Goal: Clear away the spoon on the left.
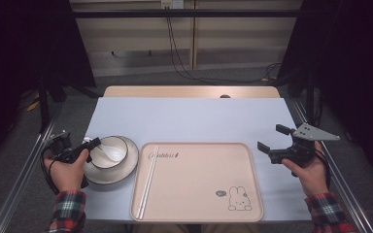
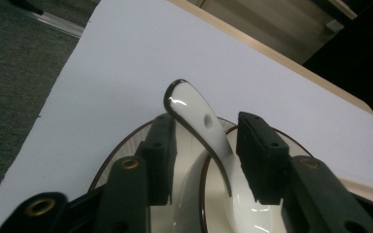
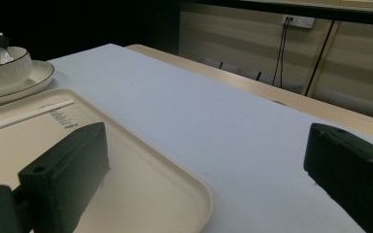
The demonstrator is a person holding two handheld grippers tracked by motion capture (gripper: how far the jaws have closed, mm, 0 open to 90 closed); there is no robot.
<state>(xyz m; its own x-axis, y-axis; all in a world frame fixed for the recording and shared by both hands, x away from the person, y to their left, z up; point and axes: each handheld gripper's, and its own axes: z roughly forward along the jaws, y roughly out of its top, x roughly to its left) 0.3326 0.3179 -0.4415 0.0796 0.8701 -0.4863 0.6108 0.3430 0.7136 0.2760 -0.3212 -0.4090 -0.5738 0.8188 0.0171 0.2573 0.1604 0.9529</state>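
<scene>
Two grippers work at the table: the left gripper (image 1: 88,146) has its jaws set either side of the white spoon (image 2: 201,131) handle, close beside it though whether they grip it is unclear, and the spoon rests in the bowl (image 1: 121,144) on the plate (image 1: 130,167) at the near left. The right gripper (image 1: 271,138) hovers at the right of the beige tray (image 1: 199,194), jaws wide apart, while white chopsticks (image 1: 149,179) lie along the tray's left side

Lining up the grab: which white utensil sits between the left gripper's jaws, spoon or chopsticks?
The spoon, its handle rising from the bowl between the left gripper jaws. The chopsticks lie flat on the tray.
</scene>
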